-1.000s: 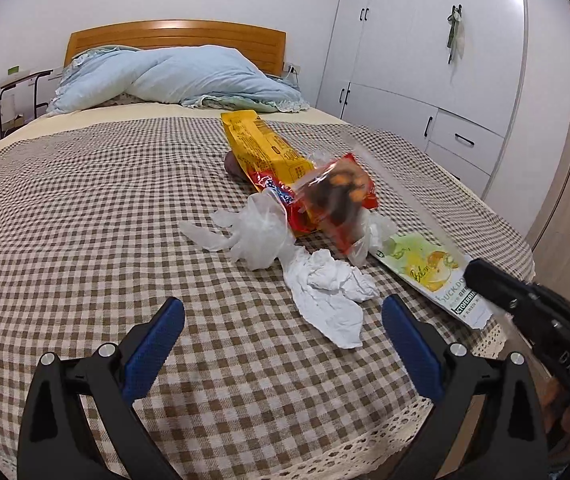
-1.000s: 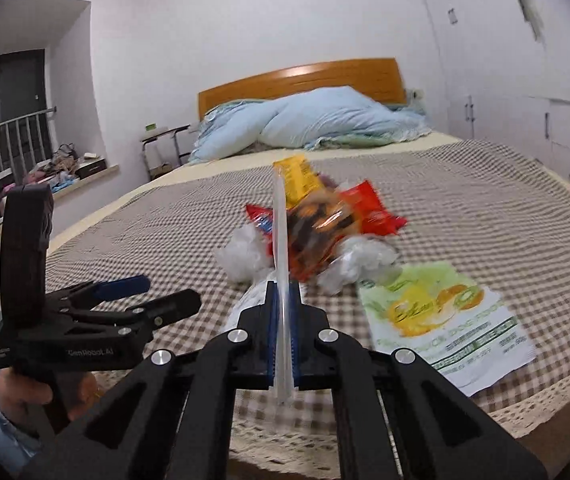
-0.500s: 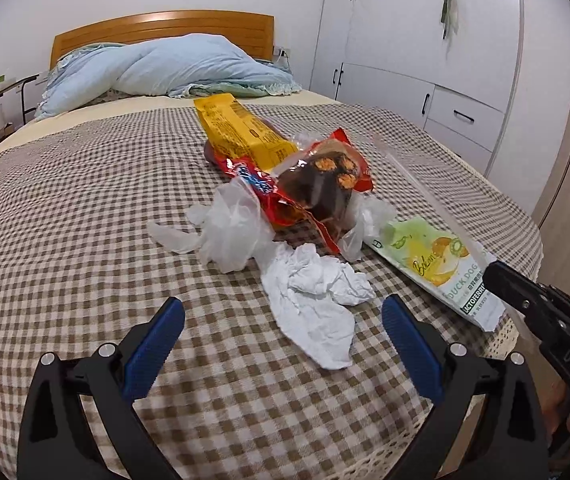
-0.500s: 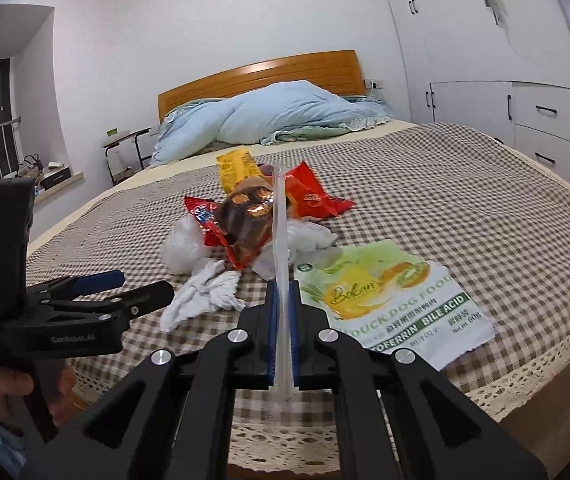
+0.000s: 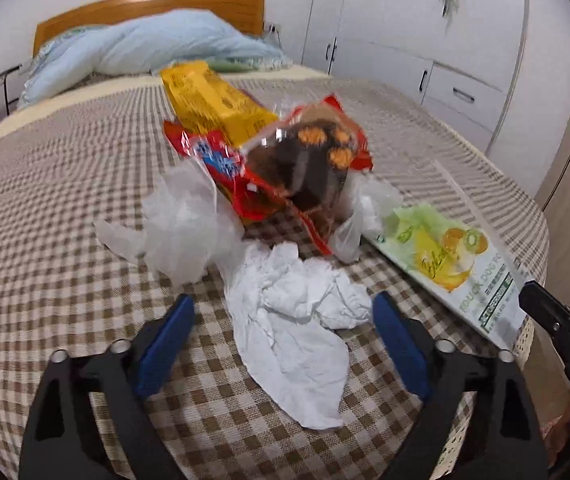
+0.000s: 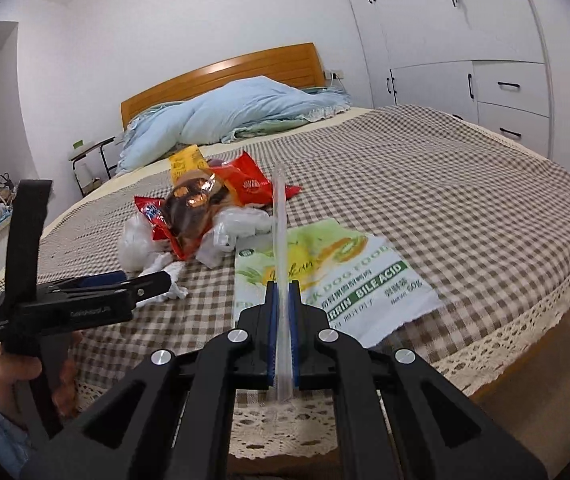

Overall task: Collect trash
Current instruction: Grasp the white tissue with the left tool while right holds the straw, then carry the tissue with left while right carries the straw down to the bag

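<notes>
Left gripper [image 5: 283, 330] jaws spread over tissue [image 5: 297, 320]; right view alone shows right gripper [image 6: 281, 312] pinching clear strip [image 6: 279, 220].

Checked bed [image 5: 65, 184], white wardrobes [image 5: 413, 32]

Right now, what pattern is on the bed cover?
Brown and cream checks on the bed cover, clearest in the right wrist view.

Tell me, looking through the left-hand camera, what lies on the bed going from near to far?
Left tongs → crumpled white tissue → clear plastic bag → red snack wrapper → yellow packet → blue duvet → wooden headboard.
</notes>
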A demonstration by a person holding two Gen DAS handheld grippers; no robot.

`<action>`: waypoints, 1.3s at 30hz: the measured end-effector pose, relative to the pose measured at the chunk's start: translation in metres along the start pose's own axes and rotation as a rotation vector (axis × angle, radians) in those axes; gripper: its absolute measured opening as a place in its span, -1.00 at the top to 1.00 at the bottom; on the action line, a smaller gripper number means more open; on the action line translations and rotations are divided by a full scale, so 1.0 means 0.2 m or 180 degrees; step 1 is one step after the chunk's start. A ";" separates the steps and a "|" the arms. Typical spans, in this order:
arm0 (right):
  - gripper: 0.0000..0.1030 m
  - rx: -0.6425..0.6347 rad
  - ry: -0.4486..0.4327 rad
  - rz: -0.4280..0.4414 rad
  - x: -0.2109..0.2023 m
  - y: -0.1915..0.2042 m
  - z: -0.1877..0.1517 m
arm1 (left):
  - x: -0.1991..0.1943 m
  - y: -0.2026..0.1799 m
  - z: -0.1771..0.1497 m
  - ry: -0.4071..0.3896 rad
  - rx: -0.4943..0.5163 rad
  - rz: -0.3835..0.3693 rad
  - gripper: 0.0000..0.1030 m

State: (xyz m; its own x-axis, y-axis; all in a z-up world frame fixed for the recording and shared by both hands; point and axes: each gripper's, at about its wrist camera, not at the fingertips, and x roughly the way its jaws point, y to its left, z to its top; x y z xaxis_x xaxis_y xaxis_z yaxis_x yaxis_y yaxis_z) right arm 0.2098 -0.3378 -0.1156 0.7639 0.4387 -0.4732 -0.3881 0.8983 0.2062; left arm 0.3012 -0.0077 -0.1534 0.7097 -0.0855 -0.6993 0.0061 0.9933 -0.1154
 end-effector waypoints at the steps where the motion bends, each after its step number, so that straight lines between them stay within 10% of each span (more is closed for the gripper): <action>1: 0.89 0.0004 0.0010 0.0001 0.00 0.00 0.00 | 0.02 -0.01 0.00 0.0048 -0.0006 0.0019 -0.38; 5: 0.89 -0.0014 0.0016 0.0024 0.01 0.03 -0.01 | 0.02 -0.01 -0.01 0.0072 -0.0015 -0.0009 0.59; 8: 0.89 -0.0022 0.0031 0.0050 0.01 0.03 -0.01 | -0.01 0.02 -0.03 0.0003 -0.0133 -0.0077 0.83; 20: 0.89 -0.0007 0.0031 0.0093 -0.01 0.04 -0.03 | -0.22 0.13 -0.06 -0.0249 -0.0438 -0.0353 0.88; 39: 0.89 -0.0084 -0.0030 0.0167 -0.12 0.12 -0.02 | -0.55 0.05 -0.14 -0.0677 -0.0081 -0.0264 0.88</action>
State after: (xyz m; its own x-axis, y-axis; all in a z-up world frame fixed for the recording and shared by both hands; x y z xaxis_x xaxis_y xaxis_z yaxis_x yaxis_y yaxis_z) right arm 0.1805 -0.3272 -0.1027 0.7470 0.4855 -0.4543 -0.4410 0.8731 0.2078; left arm 0.2044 0.0090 -0.0973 0.8401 -0.1458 -0.5225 0.0546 0.9810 -0.1860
